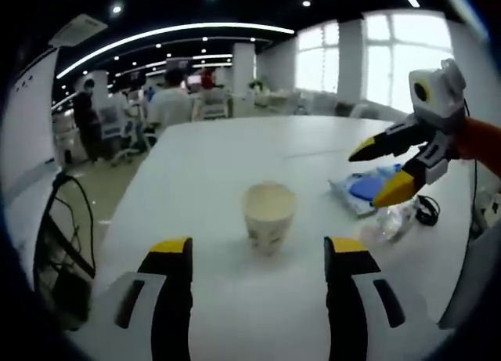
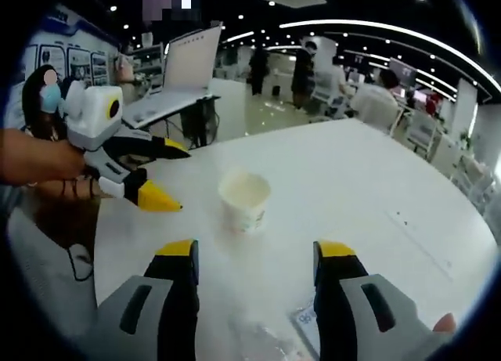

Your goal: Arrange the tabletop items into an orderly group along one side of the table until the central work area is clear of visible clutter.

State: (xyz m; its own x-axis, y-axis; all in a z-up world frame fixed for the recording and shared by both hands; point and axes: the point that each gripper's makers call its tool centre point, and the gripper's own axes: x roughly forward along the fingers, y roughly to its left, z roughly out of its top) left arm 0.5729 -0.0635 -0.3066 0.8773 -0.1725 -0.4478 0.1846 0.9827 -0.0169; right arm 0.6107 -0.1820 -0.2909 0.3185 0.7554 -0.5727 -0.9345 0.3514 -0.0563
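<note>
**On the white tabletop: one paper cup, two empty claws**

On the white tabletop (image 1: 235, 165) sits a cream paper cup (image 1: 268, 212), upright, open end up, pretty much dead centre in the left gripper view. It stands just past the tips of the left claw (image 1: 260, 251), lined up with the gap between the two yellow-tipped jaws. Those jaws are spread wide and have nothing in them; the cup isn't touched.

Off to the right in that same view, the right claw (image 1: 383, 173) hovers above the tabletop with its yellow tips parted, also holding nothing. Right under it lies a flat blue packet (image 1: 368, 190) in a clear wrapper, with a bit of crumpled clear plastic (image 1: 395, 218) beside it and a small black looped cord (image 1: 427, 211) just past that. All of that clutter is to the right of the cup, apart from it.

From the right gripper view the same cup (image 2: 245, 199) is ahead of the right claw (image 2: 254, 255), a little left of the middle of the jaw gap and clear of both jaws. These jaws are wide apart and empty too. The left claw (image 2: 168, 173) comes in from the left, held by a hand (image 2: 39, 159), tips parted, pointing toward the cup without reaching it. Some clear plastic and the edge of the packet (image 2: 307, 322) peek out between the near jaws at the bottom.

People, chairs and desks fill the office behind the table, too blurry to say much about.
</note>
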